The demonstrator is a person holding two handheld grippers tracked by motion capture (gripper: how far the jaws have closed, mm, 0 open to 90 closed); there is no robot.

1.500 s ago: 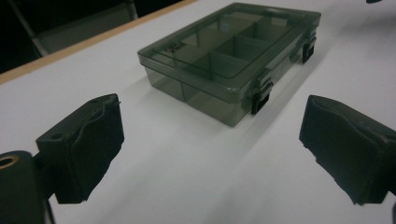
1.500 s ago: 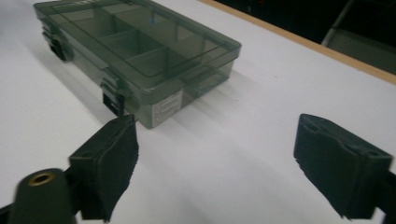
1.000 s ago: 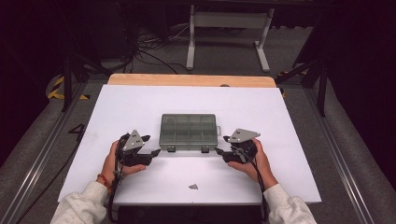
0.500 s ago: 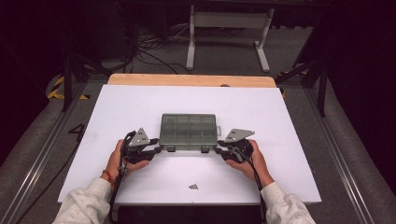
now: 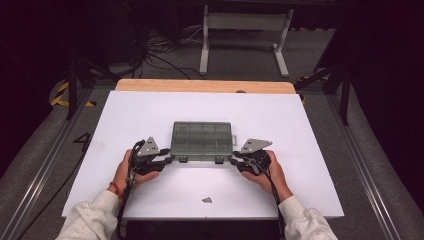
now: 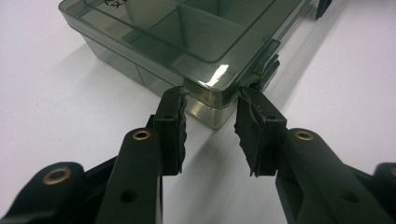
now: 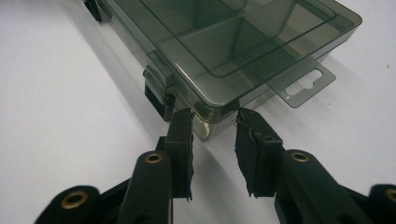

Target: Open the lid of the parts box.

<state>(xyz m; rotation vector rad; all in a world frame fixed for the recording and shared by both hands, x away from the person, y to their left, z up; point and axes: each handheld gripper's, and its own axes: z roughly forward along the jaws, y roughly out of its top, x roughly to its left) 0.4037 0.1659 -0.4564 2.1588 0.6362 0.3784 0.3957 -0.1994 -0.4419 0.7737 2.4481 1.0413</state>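
A smoky clear compartment box [image 5: 202,141] lies closed in the middle of the white table [image 5: 150,115]. My left gripper [image 5: 170,159] is at its near left corner and my right gripper [image 5: 234,160] at its near right corner. Both pairs of jaws have just been closing. In the left gripper view the left gripper [image 6: 212,100] has its pads against the box [image 6: 196,46] corner on both sides. In the right gripper view the right gripper [image 7: 214,116] pinches the other near corner of the box [image 7: 233,42] the same way. The box rests flat on the table.
A small grey three-cornered scrap [image 5: 207,200] lies near the table's front edge. The box has a black latch [image 7: 156,91] on its front and a clear hang tab [image 7: 303,79] on its right end. A wooden strip [image 5: 200,86] borders the far edge.
Both pairs of jaws have narrowed onto the box's near corners. The hands have tipped slightly but stay in about the same place, and the box has not moved.
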